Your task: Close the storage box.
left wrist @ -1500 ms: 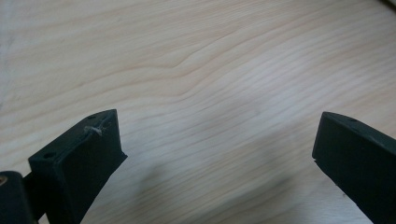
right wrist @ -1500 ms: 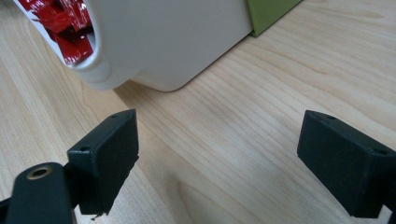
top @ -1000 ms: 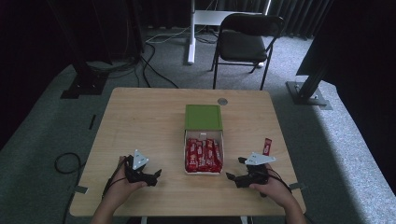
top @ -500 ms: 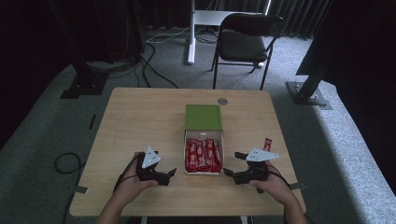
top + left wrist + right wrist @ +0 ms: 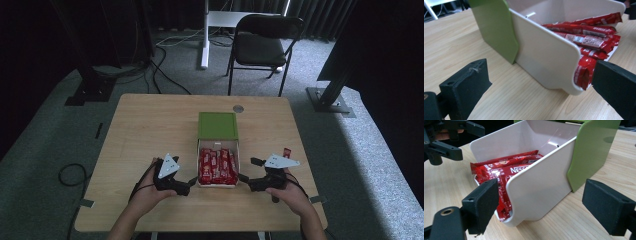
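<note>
A white box (image 5: 200, 165) with a green lid (image 5: 217, 125) folded back lies mid-table, packed with red sachets (image 5: 218, 166). My left gripper (image 5: 191, 181) is open at the box's near left corner. In the left gripper view the white side wall (image 5: 544, 57), the green lid (image 5: 494, 27) and the sachets (image 5: 586, 37) rise between my open left gripper's (image 5: 539, 87) jaws. My right gripper (image 5: 248, 170) is open at the near right corner. In the right gripper view the side wall (image 5: 541, 182) and sachets (image 5: 506, 167) stand between my open right gripper's (image 5: 546, 207) jaws. I cannot tell whether anything touches.
One loose red sachet (image 5: 286, 152) lies on the wooden table (image 5: 150, 125) to the right of the box. A round grommet (image 5: 238, 108) sits near the far edge. A black chair (image 5: 262, 45) stands beyond the table. The left gripper (image 5: 446, 135) shows behind the box.
Both grippers have moved inward to the box's near corners, the left one rightward by more. The box and sachets have not moved.
</note>
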`<state>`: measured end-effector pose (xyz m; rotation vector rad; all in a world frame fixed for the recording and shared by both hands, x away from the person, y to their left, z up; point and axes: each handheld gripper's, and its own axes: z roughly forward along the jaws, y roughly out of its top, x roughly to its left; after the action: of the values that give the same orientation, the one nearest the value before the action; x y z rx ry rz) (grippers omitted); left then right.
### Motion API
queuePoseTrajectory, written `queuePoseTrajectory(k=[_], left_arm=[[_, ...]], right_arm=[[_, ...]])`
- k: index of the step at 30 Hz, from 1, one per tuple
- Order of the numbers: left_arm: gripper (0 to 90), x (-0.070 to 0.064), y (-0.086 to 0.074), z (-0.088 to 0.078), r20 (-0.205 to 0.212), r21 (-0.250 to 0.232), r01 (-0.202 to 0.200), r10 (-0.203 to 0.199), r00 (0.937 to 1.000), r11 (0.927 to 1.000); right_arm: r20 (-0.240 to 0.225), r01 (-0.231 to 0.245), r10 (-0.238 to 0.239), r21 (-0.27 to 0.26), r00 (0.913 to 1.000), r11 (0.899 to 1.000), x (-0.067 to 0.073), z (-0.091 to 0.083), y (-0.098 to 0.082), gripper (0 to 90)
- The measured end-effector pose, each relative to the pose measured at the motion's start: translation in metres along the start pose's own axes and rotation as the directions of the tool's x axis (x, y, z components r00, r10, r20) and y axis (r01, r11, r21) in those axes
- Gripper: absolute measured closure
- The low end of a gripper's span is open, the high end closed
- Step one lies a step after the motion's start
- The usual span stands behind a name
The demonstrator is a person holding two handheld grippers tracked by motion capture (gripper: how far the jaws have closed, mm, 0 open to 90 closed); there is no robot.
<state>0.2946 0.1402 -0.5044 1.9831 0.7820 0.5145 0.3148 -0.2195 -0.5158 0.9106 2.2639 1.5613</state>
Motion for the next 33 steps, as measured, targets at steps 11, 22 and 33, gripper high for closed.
queuePoseTrajectory(k=[11, 22, 33], left_arm=[[2.1, 0.003, 0.001, 0.014, -0.020, 0.016, 0.011, -0.010, 0.9998, 0.9998], [2.1, 0.005, 0.001, 0.021, -0.018, 0.020, 0.028, -0.027, 0.9995, 0.9994], [2.1, 0.005, 0.005, 0.026, -0.017, 0.027, 0.022, -0.022, 0.9996, 0.9994]], right_arm=[[0.010, -0.025, 0.025, 0.003, 0.9996, 1.000, -0.006, 0.006, -0.002, 13.7], [0.009, -0.040, 0.040, 0.010, 0.9992, 0.999, -0.007, 0.006, -0.001, 13.4], [0.040, -0.038, 0.038, 0.002, 0.9985, 0.999, -0.010, 0.006, 0.001, 13.7]])
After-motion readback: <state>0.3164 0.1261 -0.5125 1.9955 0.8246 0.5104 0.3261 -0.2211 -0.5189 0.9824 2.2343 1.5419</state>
